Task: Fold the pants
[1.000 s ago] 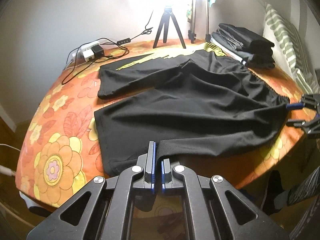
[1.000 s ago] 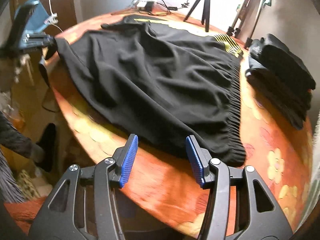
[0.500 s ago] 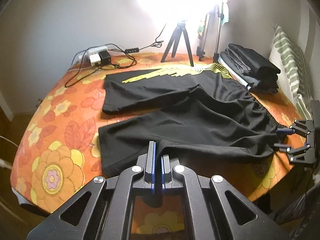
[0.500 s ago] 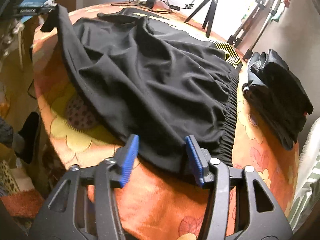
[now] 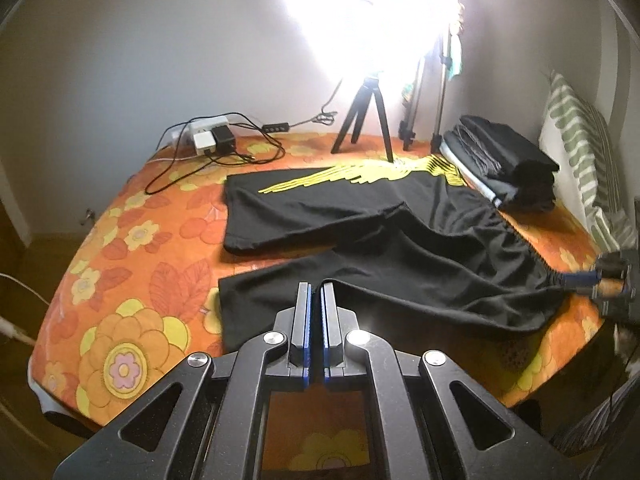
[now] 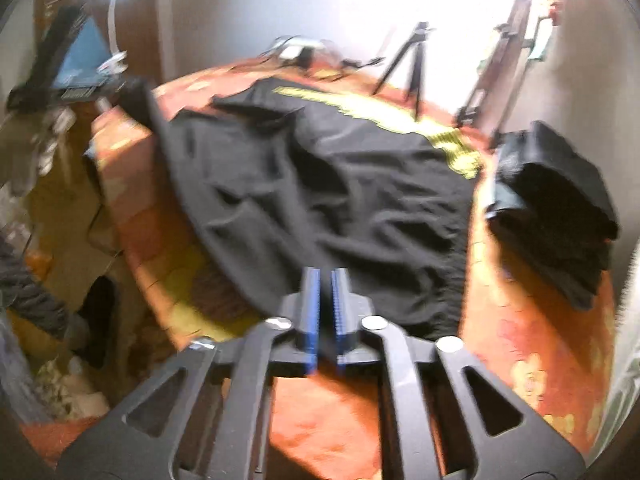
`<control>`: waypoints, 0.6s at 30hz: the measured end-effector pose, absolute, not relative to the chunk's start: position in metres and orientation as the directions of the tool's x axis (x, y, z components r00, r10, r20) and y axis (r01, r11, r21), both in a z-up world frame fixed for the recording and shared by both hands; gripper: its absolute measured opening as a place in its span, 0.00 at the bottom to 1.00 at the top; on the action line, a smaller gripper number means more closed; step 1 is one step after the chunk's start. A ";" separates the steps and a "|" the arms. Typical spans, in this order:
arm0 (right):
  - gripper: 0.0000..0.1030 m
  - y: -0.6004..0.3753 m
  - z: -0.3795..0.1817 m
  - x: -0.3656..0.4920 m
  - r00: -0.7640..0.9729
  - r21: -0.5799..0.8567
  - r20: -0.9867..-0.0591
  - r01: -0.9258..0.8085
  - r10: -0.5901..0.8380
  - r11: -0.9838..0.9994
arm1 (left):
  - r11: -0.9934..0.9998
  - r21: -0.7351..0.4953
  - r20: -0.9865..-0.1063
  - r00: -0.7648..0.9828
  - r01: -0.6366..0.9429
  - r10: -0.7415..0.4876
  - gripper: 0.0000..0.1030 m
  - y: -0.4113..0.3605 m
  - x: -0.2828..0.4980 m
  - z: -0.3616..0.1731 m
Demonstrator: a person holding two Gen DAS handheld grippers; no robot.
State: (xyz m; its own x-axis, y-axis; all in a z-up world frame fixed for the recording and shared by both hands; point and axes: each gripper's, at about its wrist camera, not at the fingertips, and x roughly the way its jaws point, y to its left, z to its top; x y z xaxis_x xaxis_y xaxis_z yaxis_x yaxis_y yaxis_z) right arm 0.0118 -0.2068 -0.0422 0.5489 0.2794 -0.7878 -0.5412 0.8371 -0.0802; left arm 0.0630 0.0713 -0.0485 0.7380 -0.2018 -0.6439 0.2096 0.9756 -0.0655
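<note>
While my left gripper (image 5: 316, 292) pinches the pants (image 5: 400, 248) hem at lower centre | right gripper (image 6: 326, 280) clamps the waistband | bare bed (image 5: 132, 280) lies lower left.

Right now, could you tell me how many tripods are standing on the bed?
1 short black tripod stands clearly at the bedspread's far edge; taller light stands rise right of it, their feet unclear.

pants (image 5: 400, 240) on table (image 5: 132, 280) | clothes stack (image 5: 508, 164) right | tripod (image 5: 362, 116), chargers (image 5: 212, 138) behind
</note>
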 end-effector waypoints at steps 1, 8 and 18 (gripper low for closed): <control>0.46 -0.201 -0.047 0.009 0.546 -0.099 -0.791 -0.559 0.276 0.823 | 0.976 -0.071 -0.644 0.738 0.204 -0.201 0.03 0.072 0.065 -0.048; 0.62 -0.166 -0.077 -0.002 0.515 -0.194 -0.825 -0.645 0.233 0.739 | 0.977 -0.083 -0.642 0.739 0.199 -0.205 0.02 0.072 0.073 -0.047; 0.26 -0.143 -0.094 0.008 0.496 -0.227 -0.846 -0.669 0.197 0.707 | 0.972 -0.088 -0.698 0.682 0.220 -0.217 0.05 0.098 0.063 -0.061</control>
